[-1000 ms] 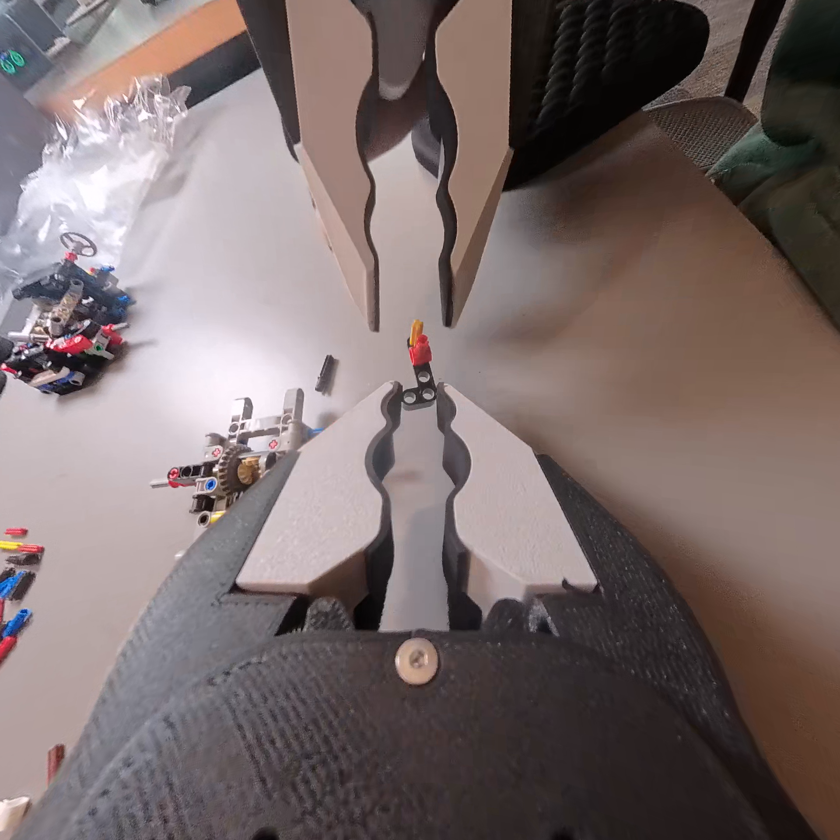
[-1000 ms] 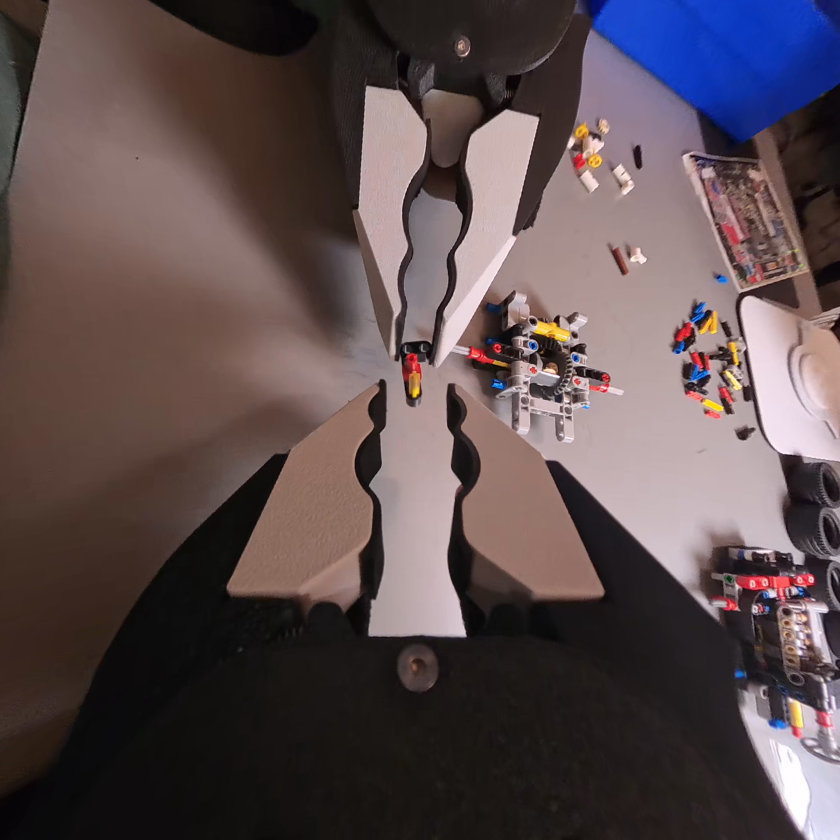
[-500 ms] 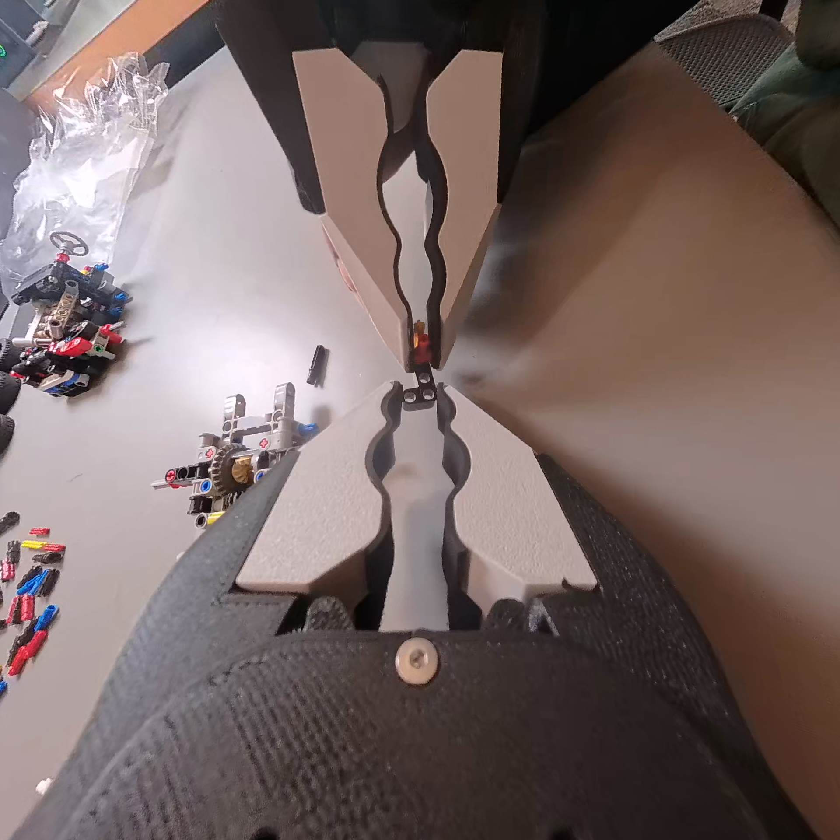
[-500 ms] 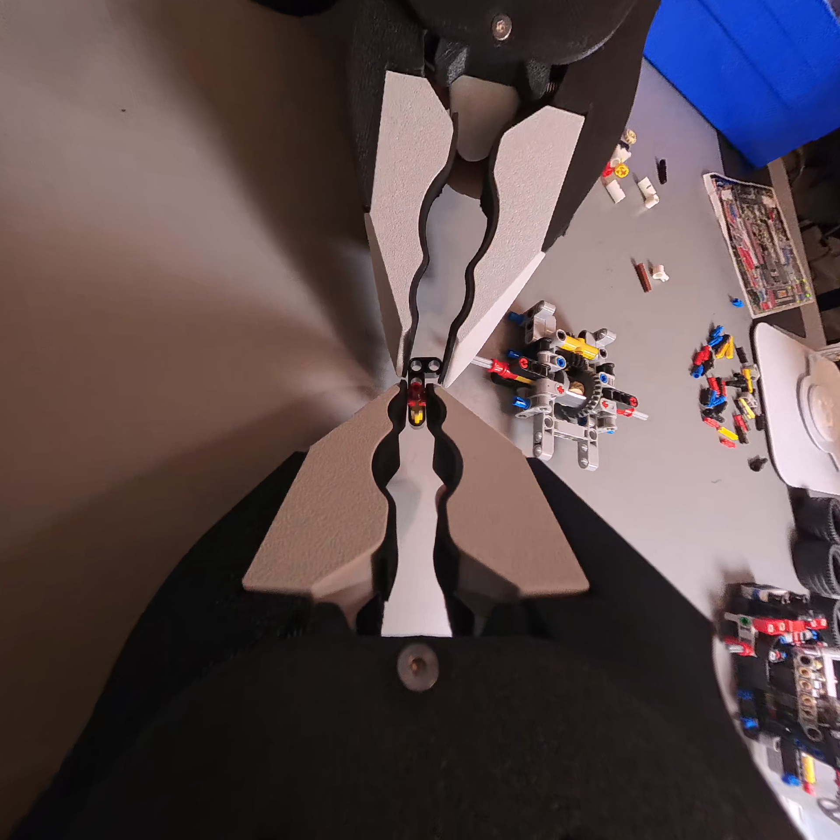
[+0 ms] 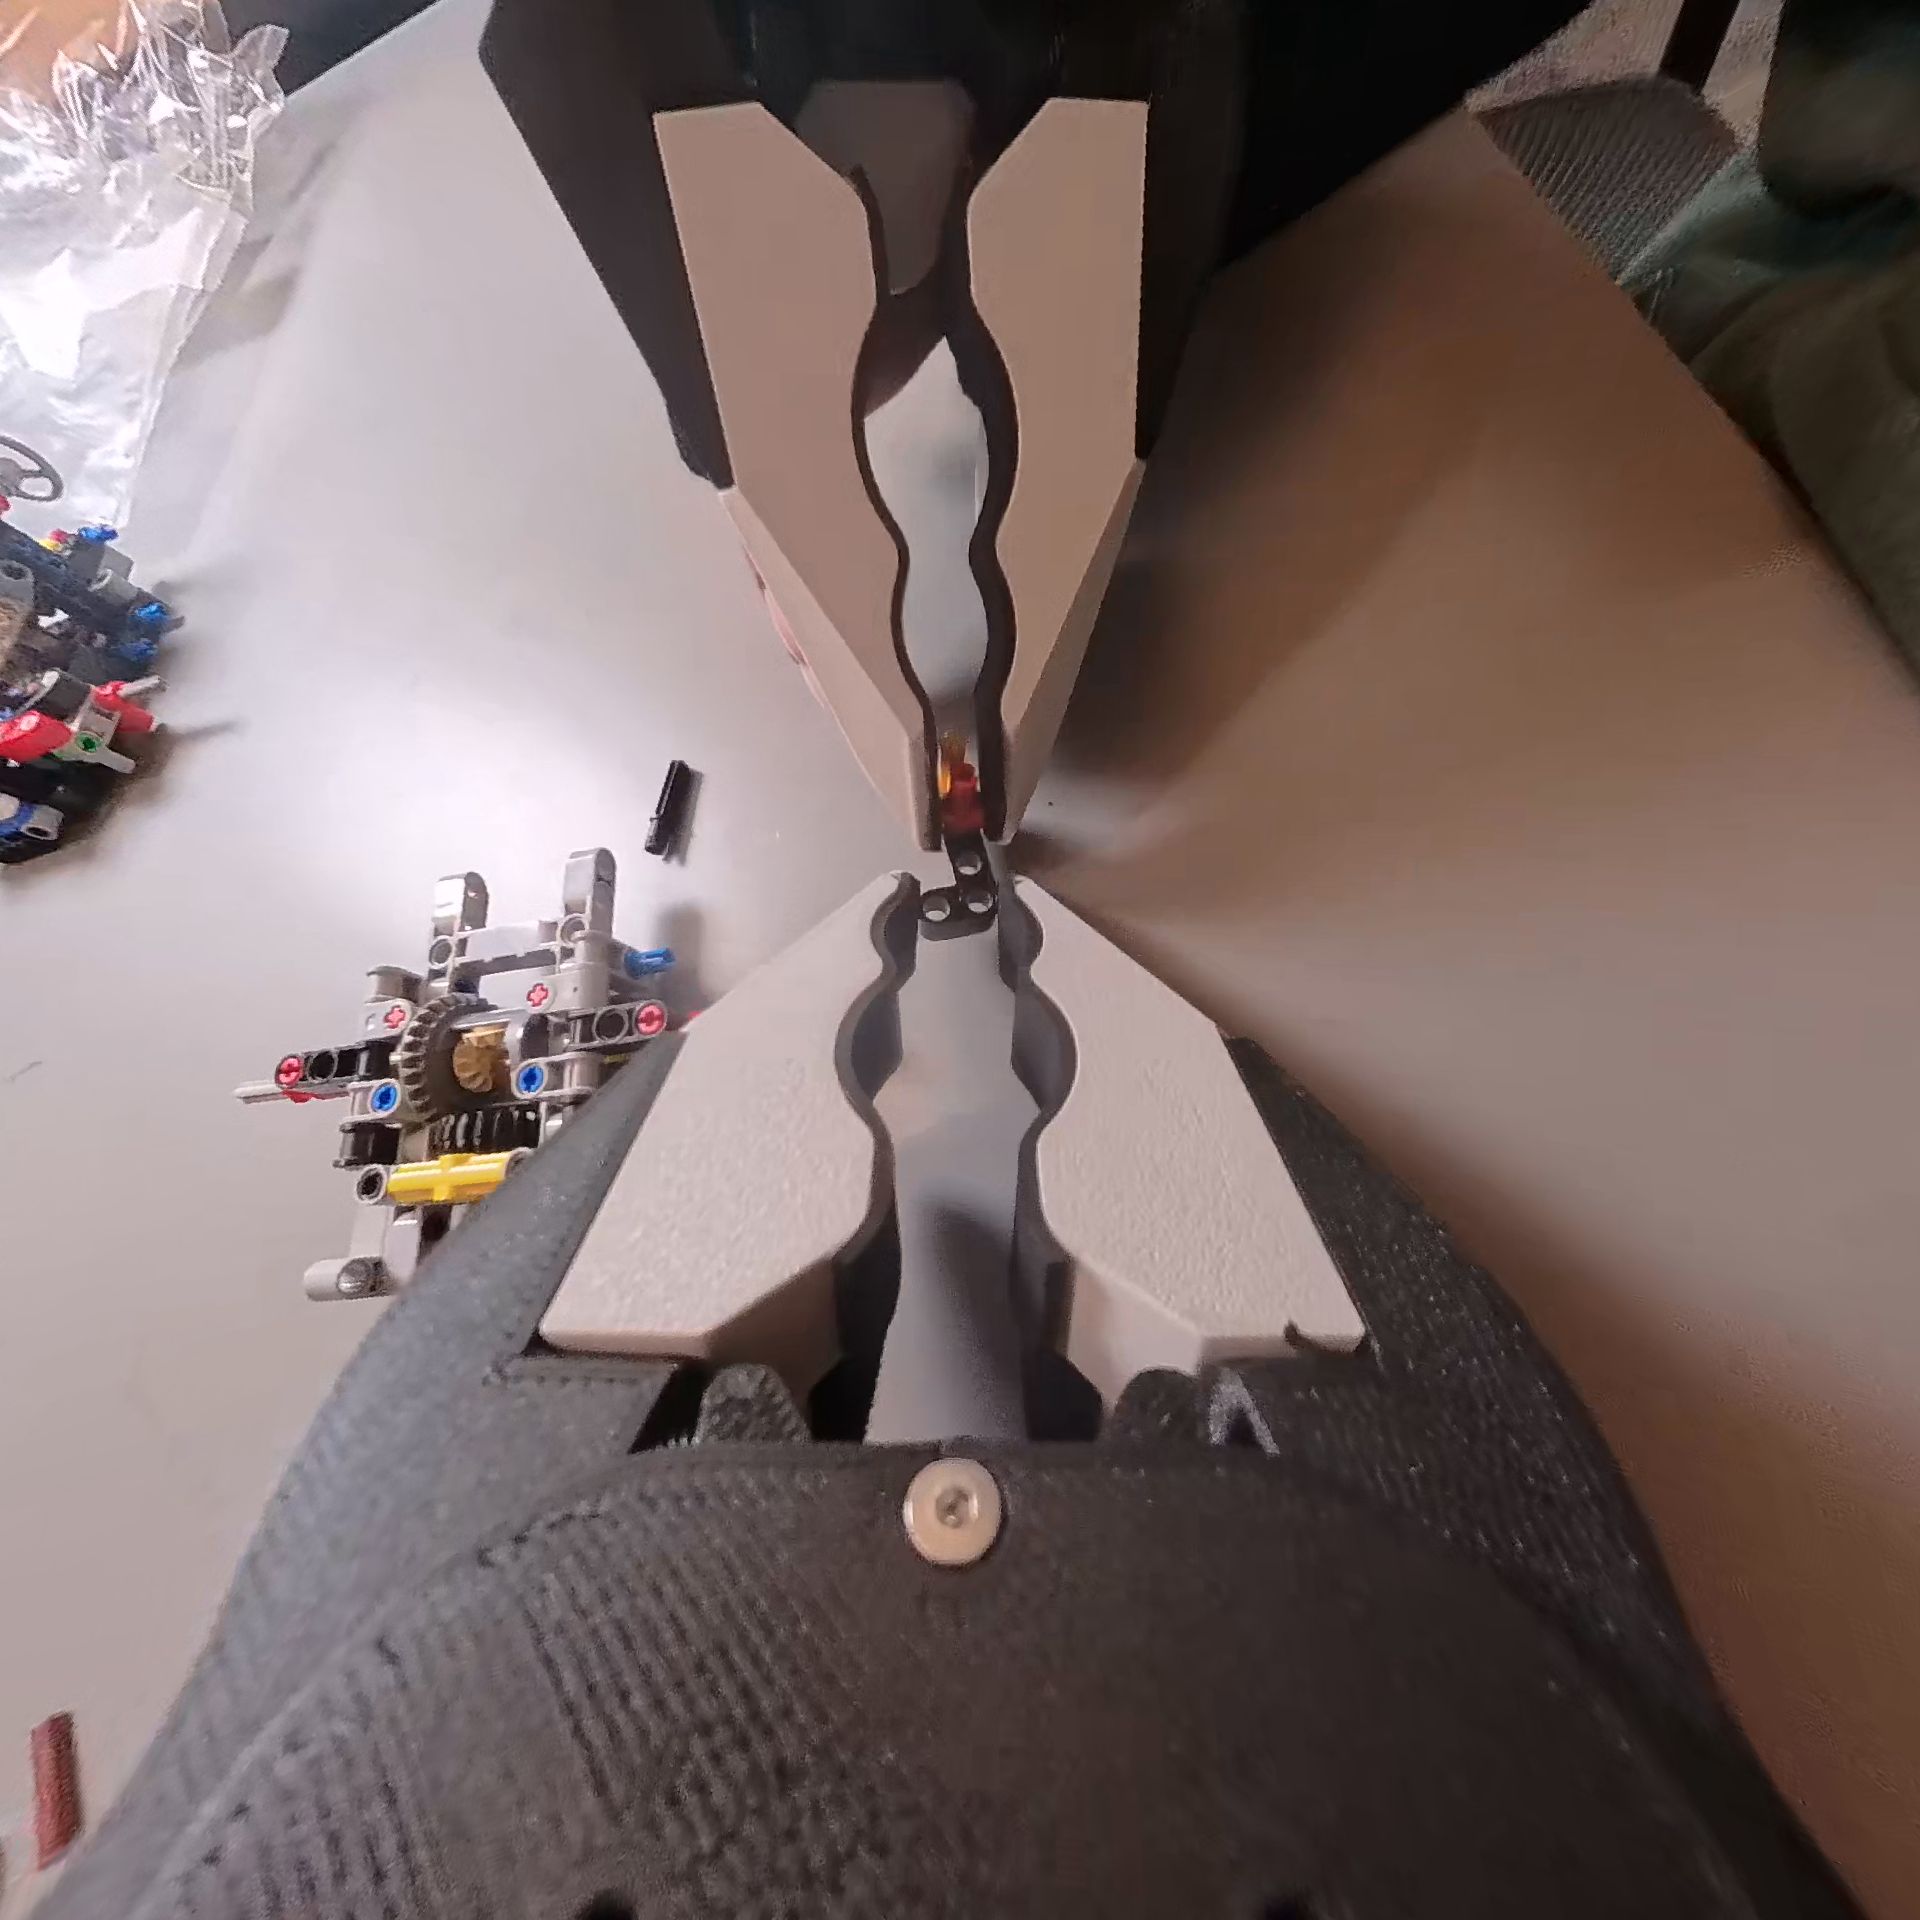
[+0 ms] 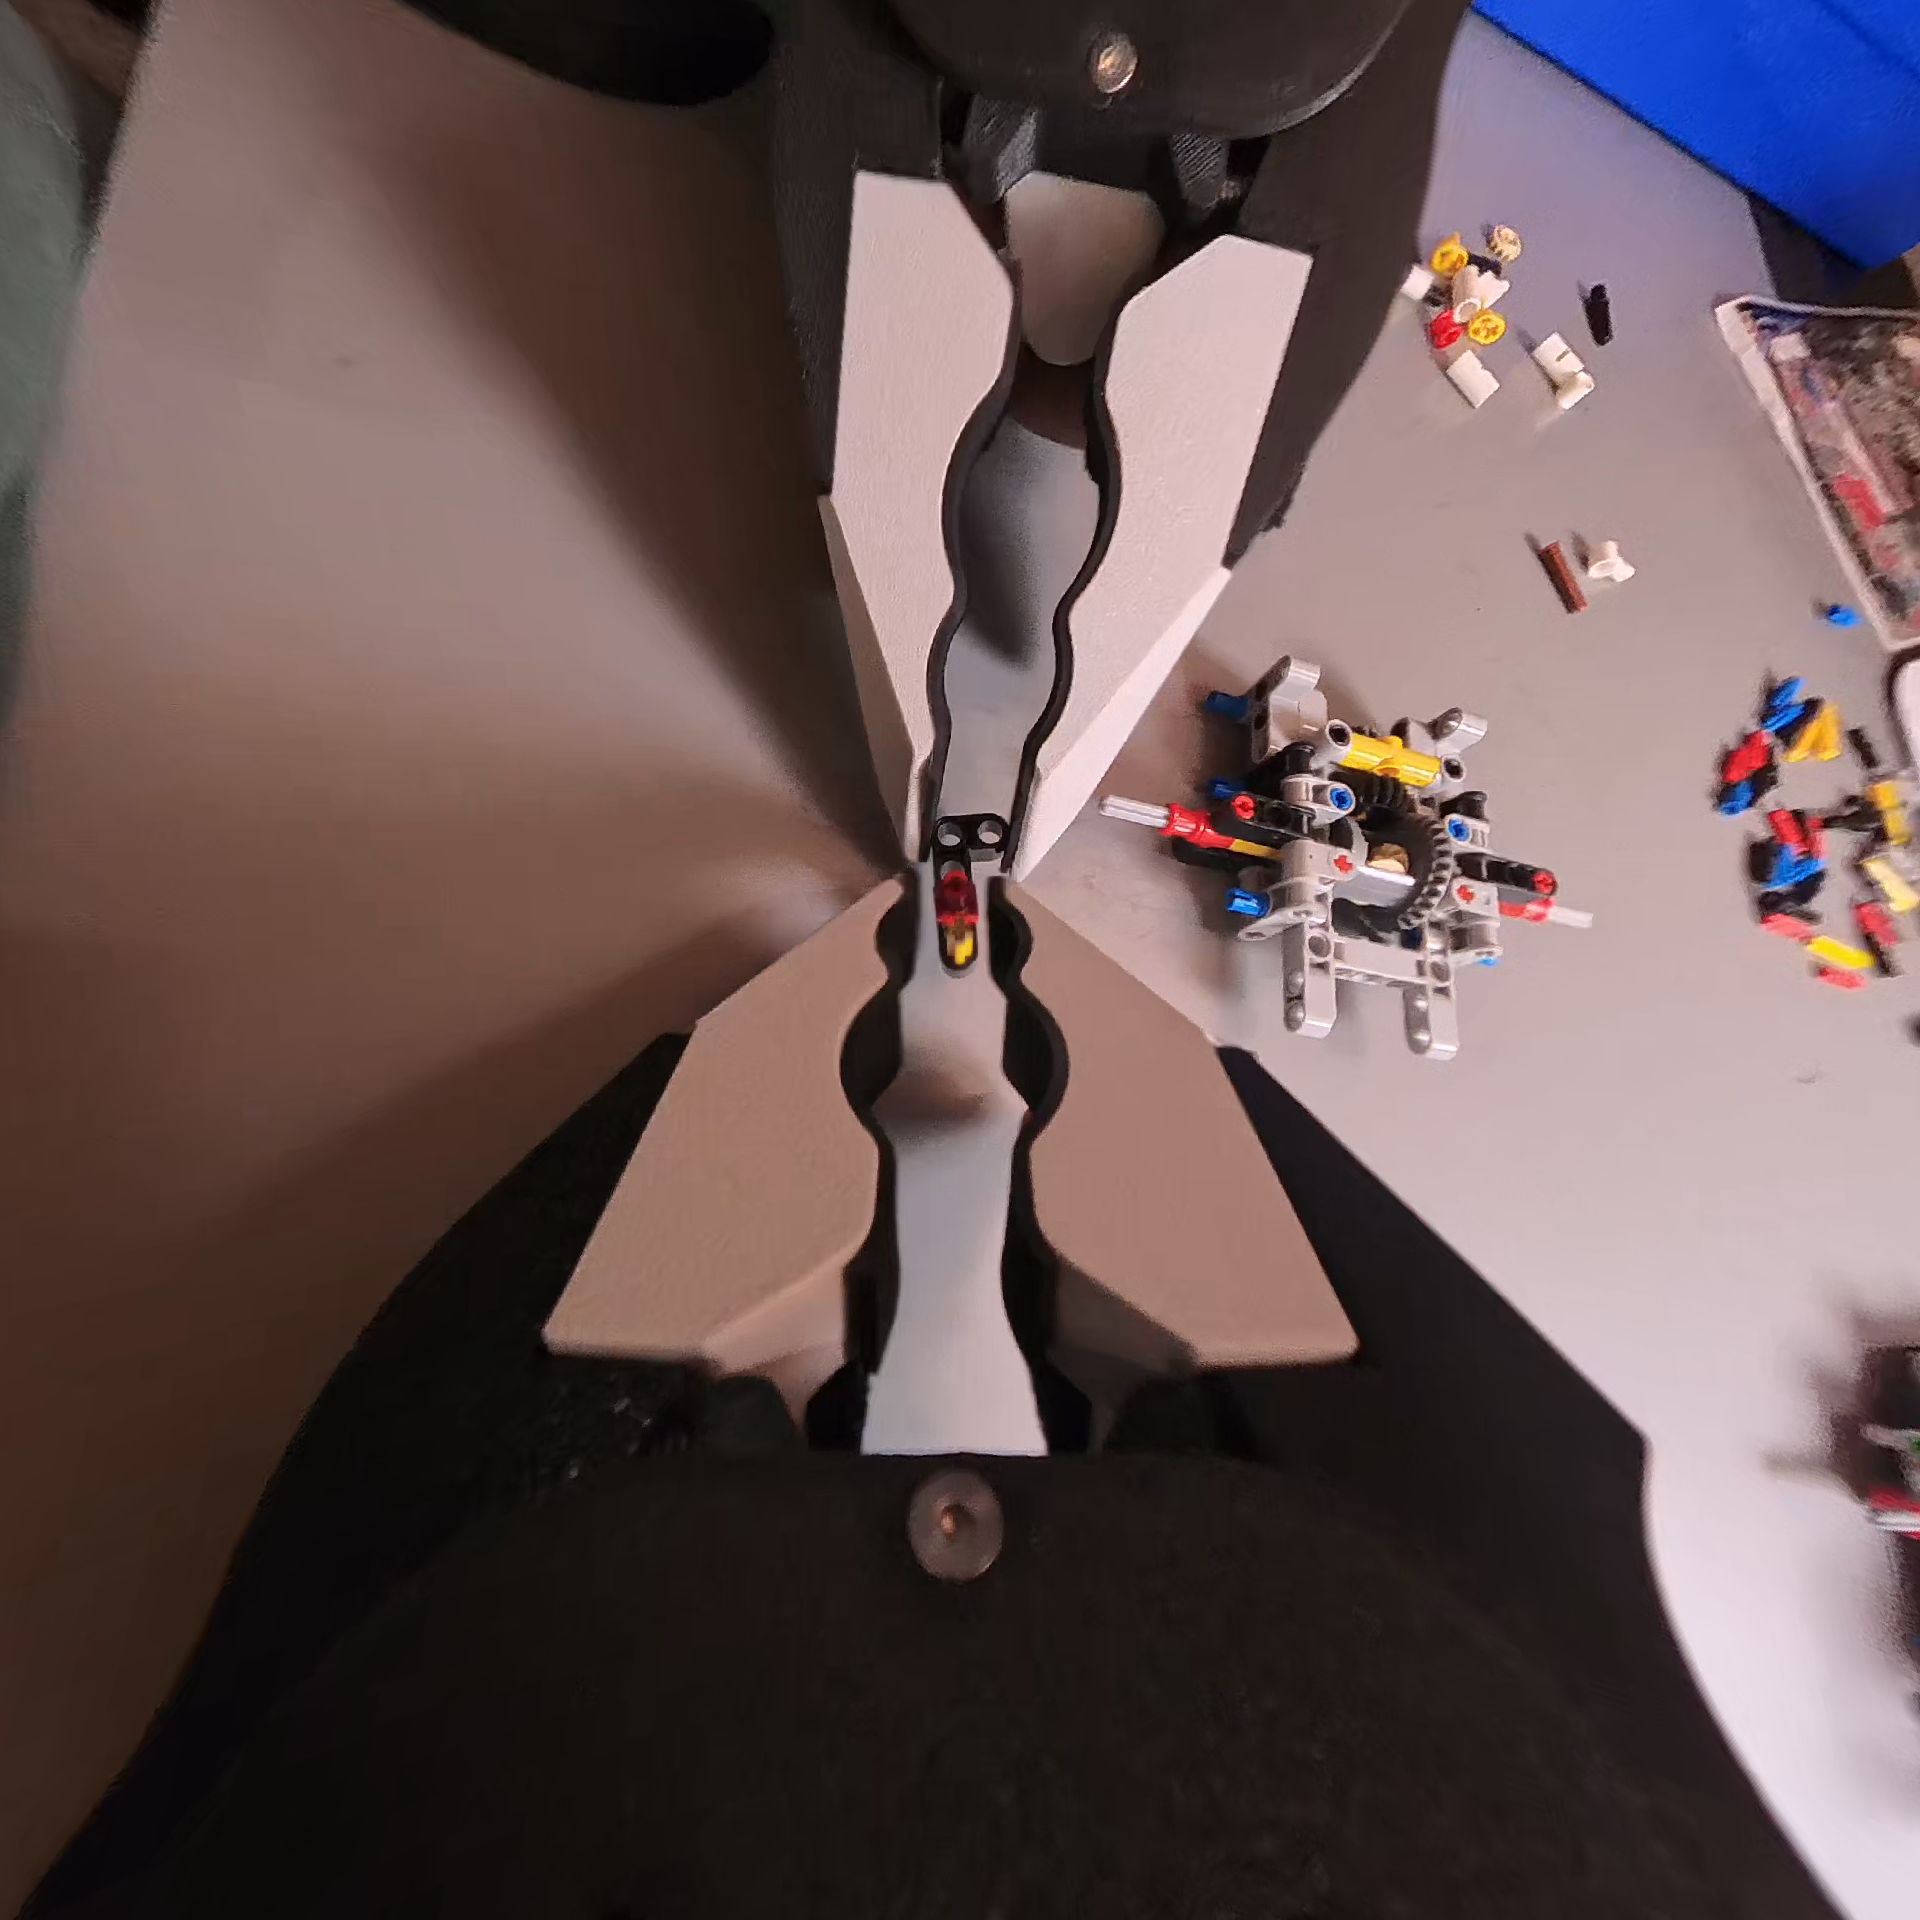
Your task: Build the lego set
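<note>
A small black L-shaped beam with holes [image 5: 961,909] hangs above the grey table [image 5: 416,520], with a red bush [image 5: 964,805] and a yellow axle on its long arm. My left gripper [image 5: 958,894] is shut on the beam's short arm. The right wrist view shows this too, with the left gripper [image 6: 966,847] coming in from the top, tip to tip with mine. My right gripper [image 6: 951,894] straddles the red bush [image 6: 953,899] and yellow axle [image 6: 958,945]. A thin strip of table shows on each side between pad and piece, so it counts as open.
A grey gear assembly [image 5: 488,1060] lies left of my left gripper, with a loose black pin [image 5: 670,805] near it. A part-built vehicle [image 5: 62,665] and a clear plastic bag [image 5: 104,208] lie far left. Loose coloured pieces [image 6: 1818,842], a booklet [image 6: 1849,436] and a blue bin [image 6: 1714,104] lie to the right.
The right gripper moved in from open and closed around the red bush and yellow axle, then its jaws eased apart a little. The left gripper kept hold of the black beam throughout.
</note>
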Available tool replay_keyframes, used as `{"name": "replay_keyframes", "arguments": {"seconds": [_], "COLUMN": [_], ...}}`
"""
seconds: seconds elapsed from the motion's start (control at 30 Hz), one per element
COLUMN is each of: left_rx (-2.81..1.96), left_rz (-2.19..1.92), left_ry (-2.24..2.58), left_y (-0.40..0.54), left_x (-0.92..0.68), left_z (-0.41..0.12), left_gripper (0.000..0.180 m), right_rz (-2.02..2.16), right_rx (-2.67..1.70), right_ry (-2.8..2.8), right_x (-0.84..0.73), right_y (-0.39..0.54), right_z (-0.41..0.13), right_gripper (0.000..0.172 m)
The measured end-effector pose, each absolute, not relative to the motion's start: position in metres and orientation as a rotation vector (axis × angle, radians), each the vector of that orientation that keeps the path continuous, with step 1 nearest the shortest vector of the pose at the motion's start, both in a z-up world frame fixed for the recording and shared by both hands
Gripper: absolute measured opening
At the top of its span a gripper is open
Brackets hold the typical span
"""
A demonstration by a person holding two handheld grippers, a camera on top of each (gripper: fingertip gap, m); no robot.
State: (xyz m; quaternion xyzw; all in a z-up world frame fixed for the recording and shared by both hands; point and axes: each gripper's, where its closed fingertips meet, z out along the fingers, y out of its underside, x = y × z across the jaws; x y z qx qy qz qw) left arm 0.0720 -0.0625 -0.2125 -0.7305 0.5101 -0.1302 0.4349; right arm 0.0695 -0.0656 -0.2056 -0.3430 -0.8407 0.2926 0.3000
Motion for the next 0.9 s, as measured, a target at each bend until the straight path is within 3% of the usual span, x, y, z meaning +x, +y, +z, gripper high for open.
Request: {"name": "replay_keyframes", "arguments": {"seconds": [0.03, 0.3, 0.43, 0.57, 0.7, 0.9], "left_rx": [-1.852, -2.106, -2.153, -2.173, -2.162, -2.143], "left_rz": [-0.352, -0.492, -0.465, -0.487, -0.577, -0.559], "left_ry": [1.248, 1.06, 0.994, 0.949, 0.968, 1.0], "left_y": [-0.063, -0.064, -0.064, -0.07, -0.085, -0.087], "left_x": [0.072, 0.066, 0.066, 0.073, 0.083, 0.082], "left_z": [-0.213, -0.22, -0.22, -0.22, -0.218, -0.218], "left_gripper": [0.014, 0.014, 0.014, 0.016, 0.022, 0.018], "right_rz": [0.839, 0.717, 0.621, 0.617, 0.609, 0.697], "right_rx": [-0.964, -1.382, -1.393, -1.369, -1.358, -1.364], "right_ry": [-2.238, -2.16, -2.266, -2.337, -2.334, -2.232], "right_x": [0.073, 0.071, 0.06, 0.054, 0.055, 0.059], "right_y": [-0.064, 0.014, 0.014, 0.008, 0.008, 0.004], "right_z": [-0.201, -0.207, -0.221, -0.222, -0.222, -0.213], "right_gripper": [0.012, 0.018, 0.018, 0.004, 0.003, 0.003]}}
